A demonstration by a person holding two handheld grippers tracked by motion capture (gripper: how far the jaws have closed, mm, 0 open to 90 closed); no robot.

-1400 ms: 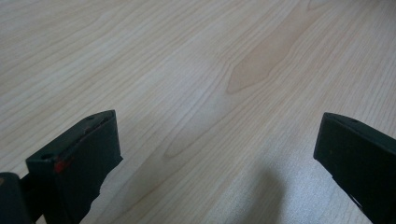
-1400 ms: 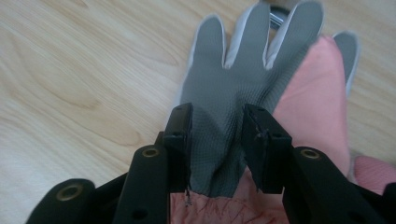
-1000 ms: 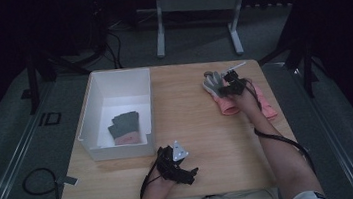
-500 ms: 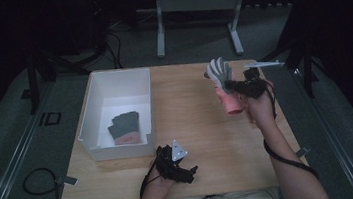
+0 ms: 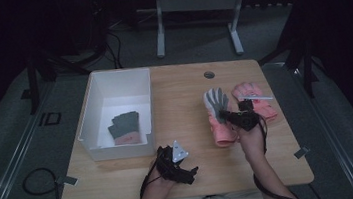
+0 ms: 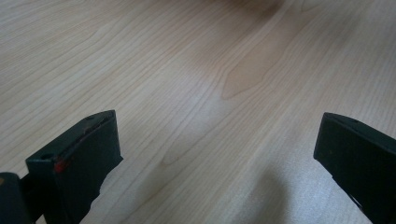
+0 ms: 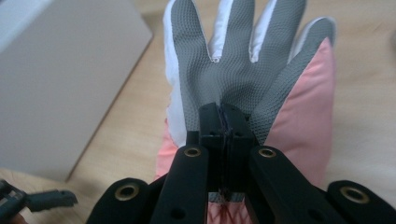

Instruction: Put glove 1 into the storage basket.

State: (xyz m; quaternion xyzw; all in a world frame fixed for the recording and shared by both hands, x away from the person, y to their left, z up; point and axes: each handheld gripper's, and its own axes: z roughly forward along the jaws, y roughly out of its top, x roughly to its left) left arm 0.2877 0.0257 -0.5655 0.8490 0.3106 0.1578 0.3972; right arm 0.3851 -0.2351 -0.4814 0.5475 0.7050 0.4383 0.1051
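Pink-and-grey padded glove (image 5: 217, 117), palm side up, right of table centre, pinched at the palm by the right gripper (image 5: 227, 117); jaws clamped tight on a fold of the grey grip fabric (image 7: 224, 79). Judged light, soft and floppy: fingers and cuff will droop when lifted, textured palm shouldn't slip. Palm pinch looks fine; the cuff would work too. Second pink glove (image 5: 255, 99) lies just beside it toward the right edge, apart from the held one. White bin (image 5: 96, 108) on the left side already holds one grey-pink glove (image 5: 125, 128). Bare wood between held glove and bin, so open room for carrying across; the bin's near wall needs clearing with dangling fingers. Left gripper (image 5: 176, 164) rests near the front edge, jaws wide apart over the table (image 6: 196, 70), nothing between them.
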